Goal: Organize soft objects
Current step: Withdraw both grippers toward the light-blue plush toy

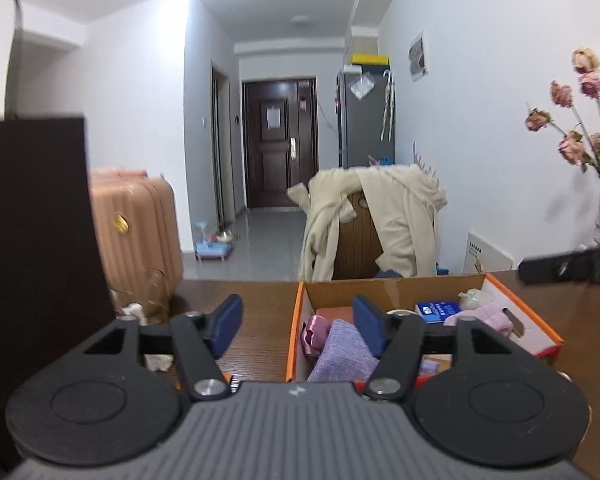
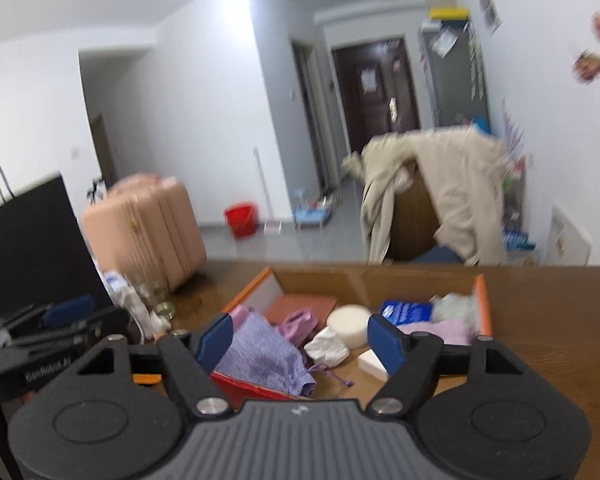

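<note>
— So, what am I looking at?

— I've got both grippers over a dark wood table [image 2: 540, 320]. My left gripper [image 1: 298, 330] has its jaws wide apart, holding nothing; it straddles the left wall of the box [image 1: 296, 332]. My right gripper [image 2: 302, 340] is just as wide open and empty, hovering at the near edge of that box.

— And the soft things?

— All in the box: a lilac cloth [image 2: 260, 354] draped over the near wall, a pink pouch [image 2: 296, 322] behind it, a white crumpled wad [image 2: 326, 346], a round white sponge [image 2: 350, 324], a pale purple towel [image 2: 446, 330] at the right end. A blue packet [image 2: 406, 312] sits there too.

— The room?

— White walls, grey floor, a dark door [image 1: 280, 140] down the hall. A pink suitcase [image 1: 136, 236] stands left of the table, a beige coat [image 1: 384, 220] hangs over a chair, and a red bucket [image 2: 240, 220] is on the floor. Dried roses [image 1: 580, 120] stand at the right. The right view is blurred.
</note>
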The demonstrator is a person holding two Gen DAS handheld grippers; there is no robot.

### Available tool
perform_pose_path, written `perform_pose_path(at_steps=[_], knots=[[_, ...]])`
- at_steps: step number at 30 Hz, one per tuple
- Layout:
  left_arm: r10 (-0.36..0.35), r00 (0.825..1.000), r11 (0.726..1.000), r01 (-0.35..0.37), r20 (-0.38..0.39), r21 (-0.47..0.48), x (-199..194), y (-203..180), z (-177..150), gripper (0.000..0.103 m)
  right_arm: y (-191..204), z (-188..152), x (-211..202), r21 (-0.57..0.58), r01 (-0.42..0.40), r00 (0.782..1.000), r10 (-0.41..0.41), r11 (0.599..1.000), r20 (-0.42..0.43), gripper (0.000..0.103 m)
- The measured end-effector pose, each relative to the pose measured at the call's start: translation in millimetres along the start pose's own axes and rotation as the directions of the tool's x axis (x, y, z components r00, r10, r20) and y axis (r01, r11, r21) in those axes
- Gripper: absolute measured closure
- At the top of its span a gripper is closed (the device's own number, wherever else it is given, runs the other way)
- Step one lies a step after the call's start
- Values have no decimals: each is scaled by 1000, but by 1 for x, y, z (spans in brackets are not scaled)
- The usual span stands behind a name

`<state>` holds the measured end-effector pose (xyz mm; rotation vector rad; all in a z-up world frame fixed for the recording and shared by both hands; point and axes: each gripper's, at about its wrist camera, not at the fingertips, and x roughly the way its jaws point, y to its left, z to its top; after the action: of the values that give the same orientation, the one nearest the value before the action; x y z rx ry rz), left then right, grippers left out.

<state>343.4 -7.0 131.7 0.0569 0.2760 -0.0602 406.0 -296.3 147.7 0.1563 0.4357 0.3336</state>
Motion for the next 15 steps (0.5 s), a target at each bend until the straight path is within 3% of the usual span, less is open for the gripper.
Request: perform_pose_path(at_steps=[3,5,7,10,13,15], knots=[[7,997,1000,-7,72,-9,-45,-7,-6,19,7,-13,-48,-24,53,992,-50,998,119,10],[7,994,1000,-6,107,-12,-73,-12,-13,18,15,-27,-75,-51,93,980,-82,994,183,8],[15,990,1000,-11,141,-26,-101,-16,-25,7,24,-46,-98,-91,123,970,-100,988,221,8],[44,985,997,-32,169,-77,-136,-18,-46,0,37,-81,-130,-115,119,961,-85,986,262,5],[50,985,996,-36,167,-81,-166,-21,-68,0,48,-121,-159,-157,112,963,-68,981,262,0],[57,987,996,-46,148,-78,-183,-25,-84,0,54,-148,-176,-185,145,964,-97,972,248,0]])
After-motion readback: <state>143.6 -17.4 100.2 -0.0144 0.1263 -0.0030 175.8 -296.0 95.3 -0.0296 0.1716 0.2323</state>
